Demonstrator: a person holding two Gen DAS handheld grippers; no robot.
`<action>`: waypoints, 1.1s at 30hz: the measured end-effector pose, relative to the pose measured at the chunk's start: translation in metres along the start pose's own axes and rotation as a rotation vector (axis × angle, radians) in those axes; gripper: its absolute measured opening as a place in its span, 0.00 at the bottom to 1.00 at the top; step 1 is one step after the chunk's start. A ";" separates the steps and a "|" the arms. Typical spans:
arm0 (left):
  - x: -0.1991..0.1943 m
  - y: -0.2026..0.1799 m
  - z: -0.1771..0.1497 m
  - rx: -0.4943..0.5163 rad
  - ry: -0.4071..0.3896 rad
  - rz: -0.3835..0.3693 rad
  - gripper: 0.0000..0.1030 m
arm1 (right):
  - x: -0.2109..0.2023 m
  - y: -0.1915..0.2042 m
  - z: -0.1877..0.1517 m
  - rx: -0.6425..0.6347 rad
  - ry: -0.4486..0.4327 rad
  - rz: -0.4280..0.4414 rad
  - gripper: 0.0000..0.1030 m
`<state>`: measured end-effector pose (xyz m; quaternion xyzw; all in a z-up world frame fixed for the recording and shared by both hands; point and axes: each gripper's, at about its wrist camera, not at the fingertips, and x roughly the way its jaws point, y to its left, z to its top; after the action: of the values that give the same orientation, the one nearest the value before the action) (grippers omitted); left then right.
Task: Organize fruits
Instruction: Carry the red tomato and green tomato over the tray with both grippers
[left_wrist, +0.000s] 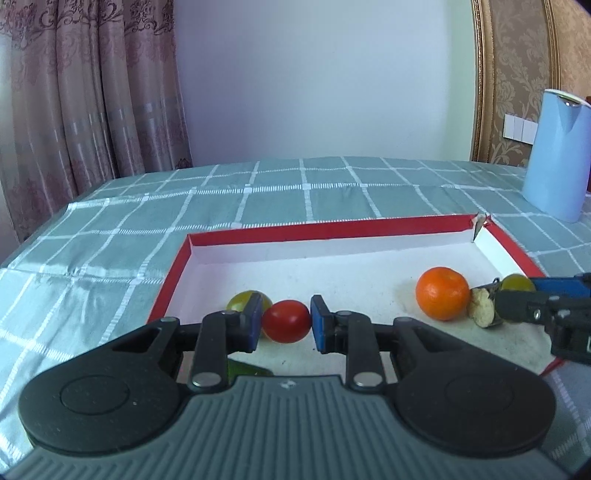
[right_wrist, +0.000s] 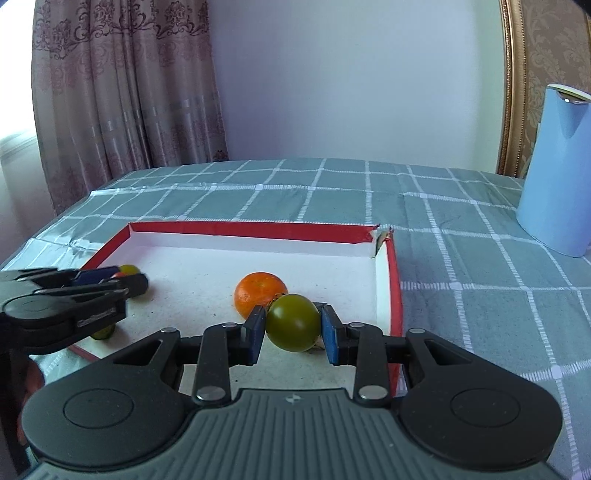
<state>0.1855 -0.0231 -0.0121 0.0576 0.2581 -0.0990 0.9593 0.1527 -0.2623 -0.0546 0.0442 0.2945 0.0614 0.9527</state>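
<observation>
Left tool (left_wrist: 286, 323) pinches a red cherry tomato (left_wrist: 287, 321) inside the red-rimmed tray (left_wrist: 332, 230). Right tool (right_wrist: 293, 326) pinches a green tomato (right_wrist: 293, 322) beside the tray's mandarin (right_wrist: 258, 291).

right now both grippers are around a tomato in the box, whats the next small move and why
Probably lift both straight up a little. The left gripper has its pads against the red tomato, and the right gripper clamps the green tomato, which sits close against the orange. Rising first should clear the red-rimmed box.

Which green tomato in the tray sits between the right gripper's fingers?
The green tomato beside the orange, between the right gripper pads; the other lies by the left gripper.
</observation>
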 end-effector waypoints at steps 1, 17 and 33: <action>0.000 0.000 0.000 -0.004 -0.001 -0.005 0.24 | 0.000 0.000 0.000 0.000 0.002 0.008 0.31; 0.003 -0.011 -0.008 0.042 -0.040 0.005 0.25 | 0.019 0.004 -0.006 0.024 0.091 0.049 0.31; 0.018 -0.015 -0.013 0.002 0.067 -0.056 0.33 | 0.021 0.007 -0.006 0.038 0.078 0.030 0.31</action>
<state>0.1912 -0.0385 -0.0328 0.0547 0.2917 -0.1243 0.9468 0.1660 -0.2525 -0.0701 0.0645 0.3317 0.0719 0.9384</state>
